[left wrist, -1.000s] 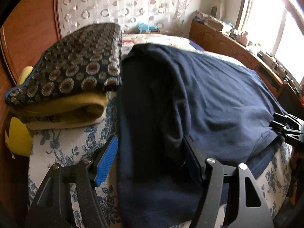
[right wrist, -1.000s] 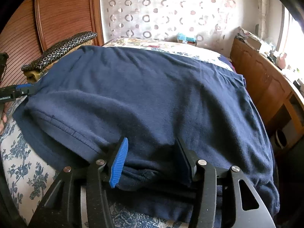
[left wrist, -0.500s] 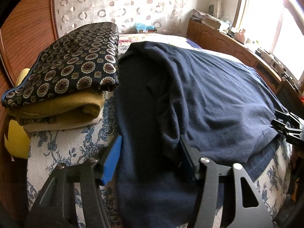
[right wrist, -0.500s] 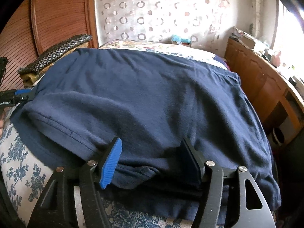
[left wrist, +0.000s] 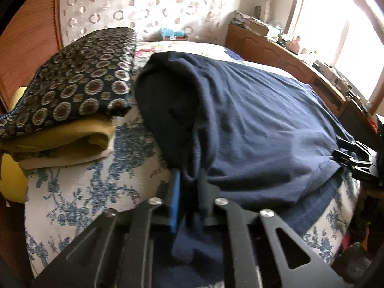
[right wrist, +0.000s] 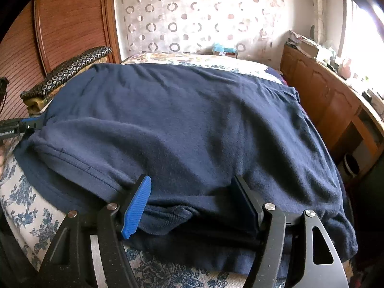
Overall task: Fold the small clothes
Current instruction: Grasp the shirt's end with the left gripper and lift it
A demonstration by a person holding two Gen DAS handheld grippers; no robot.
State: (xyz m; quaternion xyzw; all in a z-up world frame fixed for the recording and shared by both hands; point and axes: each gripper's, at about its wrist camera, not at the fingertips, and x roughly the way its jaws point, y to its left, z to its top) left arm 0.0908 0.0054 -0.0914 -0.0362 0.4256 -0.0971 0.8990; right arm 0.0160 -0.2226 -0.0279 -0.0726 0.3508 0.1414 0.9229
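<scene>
A navy blue garment [left wrist: 252,124] lies spread over a bed with a blue floral cover [left wrist: 96,187]; it fills the right wrist view [right wrist: 192,124]. My left gripper [left wrist: 189,180] is shut on a bunched fold at the garment's near left edge. My right gripper [right wrist: 192,201] is open, its jaws either side of the garment's near hem, which is doubled over there. The right gripper also shows at the right edge of the left wrist view [left wrist: 352,160], and the left gripper at the left edge of the right wrist view [right wrist: 24,126].
A stack of folded clothes [left wrist: 72,91], patterned dark cloth over mustard and cream, lies on the bed's left side. A yellow object [left wrist: 12,182] sits beside it. A wooden headboard [right wrist: 72,24] is behind. A cluttered wooden cabinet [right wrist: 331,100] runs along the right under a window.
My left gripper has closed from open onto the garment's left fold, bunching the cloth. My right gripper has stayed open at the hem and shifted slightly.
</scene>
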